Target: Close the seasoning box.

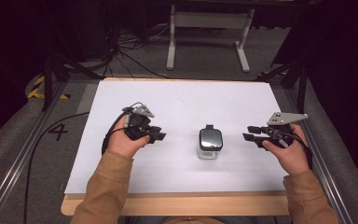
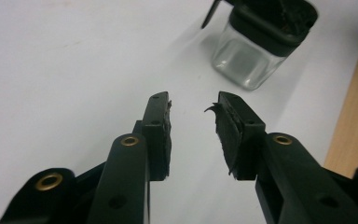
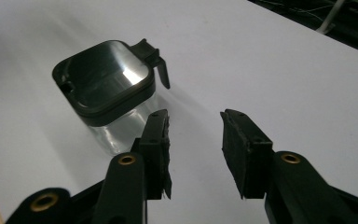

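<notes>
From above, I have the left gripper (image 1: 154,135) and right gripper (image 1: 251,133) flanking the lidded glass jar (image 1: 210,143), each near but apart, jaws pointing inward, probably staging a two-sided approach. In the left gripper view my jaws are spread and empty, the jar ahead to the right. In the right gripper view they are likewise parted, the jar just ahead-left.

open tool (image 3: 195,119) near lidded glass jar (image 3: 109,93) on white table (image 3: 279,70).
</notes>
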A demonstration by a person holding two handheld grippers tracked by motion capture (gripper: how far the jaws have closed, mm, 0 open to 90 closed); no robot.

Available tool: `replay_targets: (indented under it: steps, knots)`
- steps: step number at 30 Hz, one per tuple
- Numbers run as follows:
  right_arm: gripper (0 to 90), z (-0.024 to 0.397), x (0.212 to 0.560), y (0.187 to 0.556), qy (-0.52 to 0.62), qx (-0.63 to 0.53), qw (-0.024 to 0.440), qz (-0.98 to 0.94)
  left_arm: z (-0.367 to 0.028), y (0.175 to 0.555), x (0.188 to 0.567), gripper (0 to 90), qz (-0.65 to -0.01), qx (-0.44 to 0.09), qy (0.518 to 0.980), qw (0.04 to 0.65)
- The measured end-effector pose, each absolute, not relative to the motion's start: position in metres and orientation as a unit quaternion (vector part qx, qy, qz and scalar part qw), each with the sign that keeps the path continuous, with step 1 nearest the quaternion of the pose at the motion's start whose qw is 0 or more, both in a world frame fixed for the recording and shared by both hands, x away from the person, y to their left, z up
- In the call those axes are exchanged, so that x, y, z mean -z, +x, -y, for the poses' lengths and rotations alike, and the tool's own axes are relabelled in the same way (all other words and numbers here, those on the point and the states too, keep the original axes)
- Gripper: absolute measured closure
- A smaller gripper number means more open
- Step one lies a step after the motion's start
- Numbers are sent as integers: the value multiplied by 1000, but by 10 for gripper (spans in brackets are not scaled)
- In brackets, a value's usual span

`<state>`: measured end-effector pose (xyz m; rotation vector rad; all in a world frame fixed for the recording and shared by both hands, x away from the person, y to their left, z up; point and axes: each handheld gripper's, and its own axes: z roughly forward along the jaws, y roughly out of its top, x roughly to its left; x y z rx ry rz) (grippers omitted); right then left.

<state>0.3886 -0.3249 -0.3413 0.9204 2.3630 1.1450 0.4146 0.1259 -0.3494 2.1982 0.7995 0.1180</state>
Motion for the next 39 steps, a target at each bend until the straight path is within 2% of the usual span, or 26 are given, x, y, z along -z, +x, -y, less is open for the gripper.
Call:
replay_targets:
  steps: [8, 18, 27, 30, 34, 39]
  knots:
    - [551, 331, 350, 407, 348, -389, 179, -834, -156, 417, 359, 628, -351, -56, 855, 377]
    - [476, 346, 370, 423, 379, -361, 181, -833, -170, 429, 381, 567, -384, -60, 847, 363]
    - [466, 366, 393, 433, 425, -329, 171, -826, -178, 442, 405, 538, -400, -49, 844, 353]
    - [465, 372, 401, 437, 444, -308, 171, -824, -178, 445, 412, 457, -409, -47, 843, 348]
    - [465, 380, 412, 439, 458, -294, 176, -820, -177, 449, 423, 435, -415, -39, 851, 320]
    - [465, 382, 421, 439, 455, -290, 168, -825, -174, 453, 425, 405, -404, -44, 854, 326]
